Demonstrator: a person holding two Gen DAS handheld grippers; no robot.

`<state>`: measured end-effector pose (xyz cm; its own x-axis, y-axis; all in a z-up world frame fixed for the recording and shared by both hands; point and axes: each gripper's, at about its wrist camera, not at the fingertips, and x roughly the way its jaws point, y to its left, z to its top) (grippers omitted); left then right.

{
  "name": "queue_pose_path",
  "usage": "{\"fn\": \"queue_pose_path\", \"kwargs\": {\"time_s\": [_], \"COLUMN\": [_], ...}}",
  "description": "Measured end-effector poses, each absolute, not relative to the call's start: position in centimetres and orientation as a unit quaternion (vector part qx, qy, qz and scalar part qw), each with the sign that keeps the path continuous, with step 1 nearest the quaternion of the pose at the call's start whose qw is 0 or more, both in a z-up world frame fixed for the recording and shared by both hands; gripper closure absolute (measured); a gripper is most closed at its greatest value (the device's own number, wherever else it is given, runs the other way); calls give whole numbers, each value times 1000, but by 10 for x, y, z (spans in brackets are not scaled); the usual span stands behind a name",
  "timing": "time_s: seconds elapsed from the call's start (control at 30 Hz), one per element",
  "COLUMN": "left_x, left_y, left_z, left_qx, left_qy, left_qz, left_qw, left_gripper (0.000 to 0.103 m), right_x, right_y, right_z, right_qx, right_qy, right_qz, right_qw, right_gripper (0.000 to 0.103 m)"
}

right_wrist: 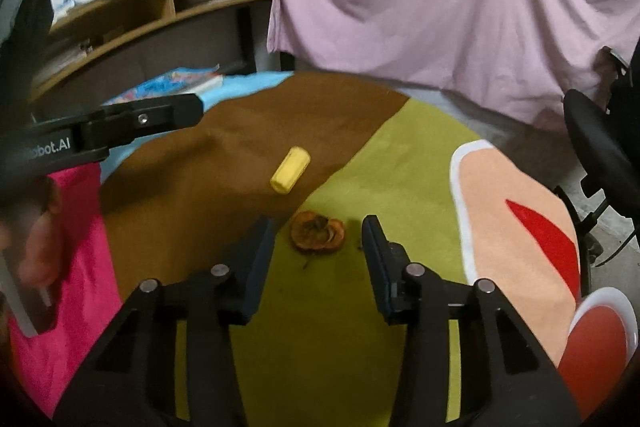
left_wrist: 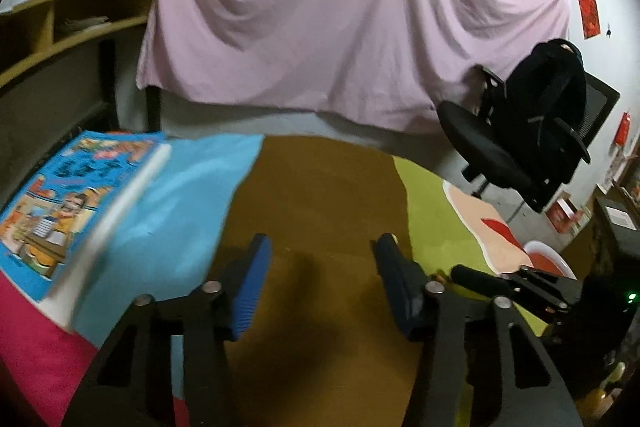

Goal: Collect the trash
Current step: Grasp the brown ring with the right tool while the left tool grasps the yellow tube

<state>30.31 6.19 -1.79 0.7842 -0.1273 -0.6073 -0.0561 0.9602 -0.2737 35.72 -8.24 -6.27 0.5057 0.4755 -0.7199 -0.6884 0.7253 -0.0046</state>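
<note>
Draped across the back of the room was a pink sheet [right_wrist: 460,7], with wooden shelves [right_wrist: 168,7] at ten o'clock and a black office chair [left_wrist: 532,131] at three o'clock. Below these, a multicoloured rug [right_wrist: 320,327] was spread over the floor, its brown, green, blue and magenta patches meeting near the middle. A blue picture book [left_wrist: 68,203] was seen lying on the blue patch at nine o'clock in the left wrist view.

Two pieces of trash were seen in the right wrist view. A dried orange-brown peel [right_wrist: 317,233] lay on the green patch just ahead of the right gripper [right_wrist: 318,247], roughly between its fingertips but not touched by them. It was judged light, brittle and liable to crumble, so a gentle pinch across its curled rim was thought best. A small yellow block [right_wrist: 291,169] lay at twelve o'clock beyond it on the brown patch, judged light and firm, best taken across its short sides.

Both sets of tongs were seen part-spread and empty, the left gripper [left_wrist: 320,259] over bare brown rug.
</note>
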Motion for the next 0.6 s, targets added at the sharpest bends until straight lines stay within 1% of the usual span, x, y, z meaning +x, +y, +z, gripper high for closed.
{"fn": "queue_pose_path", "kwargs": {"time_s": [0.03, 0.07, 0.13, 0.27, 0.33, 0.4, 0.6], "left_x": [305, 307, 311, 317, 322, 327, 342], "left_y": [60, 57, 51, 42, 40, 37, 22], "left_z": [-19, -21, -21, -23, -25, -27, -27], "left_qx": [-140, -140, -136, -129, -128, -130, -120], "left_qy": [333, 338, 347, 365, 374, 383, 398], "left_qz": [-26, -34, -45, -60, -64, -69, -84], "left_qw": [932, 930, 927, 920, 916, 912, 906], "left_gripper": [60, 62, 66, 67, 72, 73, 74], "right_x": [358, 359, 360, 363, 365, 366, 368], "right_y": [-81, -79, -80, -90, -97, -107, -129], "right_z": [-65, -66, -67, -63, -61, -58, -54], "right_qx": [-152, -154, -152, -132, -122, -114, -89], "right_qy": [368, 371, 375, 380, 381, 379, 375], "right_qz": [339, 338, 336, 326, 317, 308, 292], "right_qw": [853, 851, 850, 856, 860, 865, 875], "right_gripper": [41, 44, 44, 44, 44, 44, 44]}}
